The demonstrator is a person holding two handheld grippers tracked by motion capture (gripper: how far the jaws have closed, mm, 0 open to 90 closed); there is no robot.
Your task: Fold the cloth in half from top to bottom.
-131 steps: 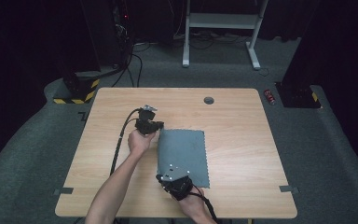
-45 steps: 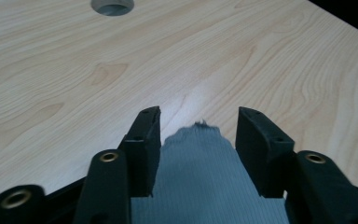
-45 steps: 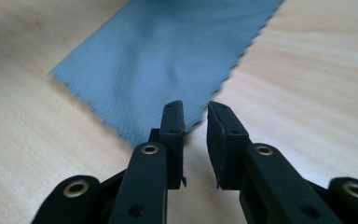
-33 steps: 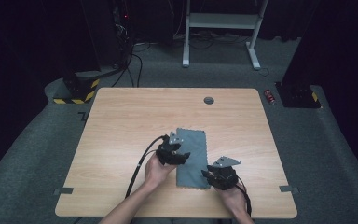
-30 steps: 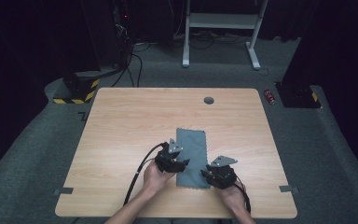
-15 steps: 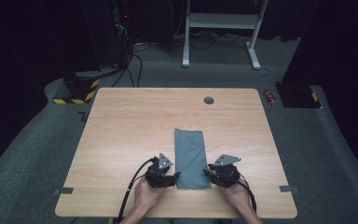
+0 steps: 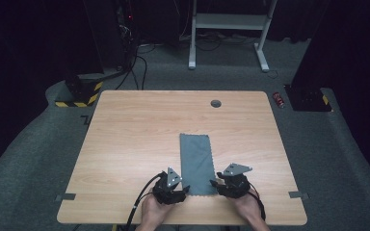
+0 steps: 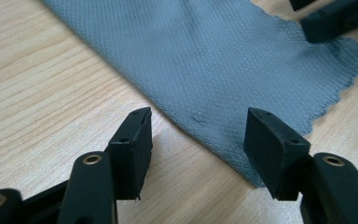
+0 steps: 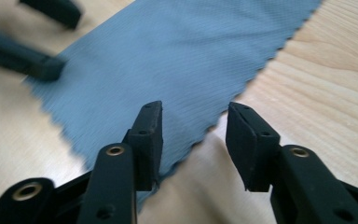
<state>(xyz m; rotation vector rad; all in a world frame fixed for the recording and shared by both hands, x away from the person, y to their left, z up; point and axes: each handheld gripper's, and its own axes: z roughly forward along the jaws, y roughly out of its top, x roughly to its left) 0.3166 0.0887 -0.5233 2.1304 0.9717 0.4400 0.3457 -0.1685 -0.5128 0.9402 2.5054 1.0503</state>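
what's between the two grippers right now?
The near end of the grey cloth, lying flat on the table. In the high view the left gripper and right gripper flank its near corners.

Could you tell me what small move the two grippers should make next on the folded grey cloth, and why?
Probably ease both forward and close. The left gripper and right gripper sit open at the near corners of the folded grey textured cloth, each straddling a corner edge without pinching it, so gripping would let the near end be lifted.
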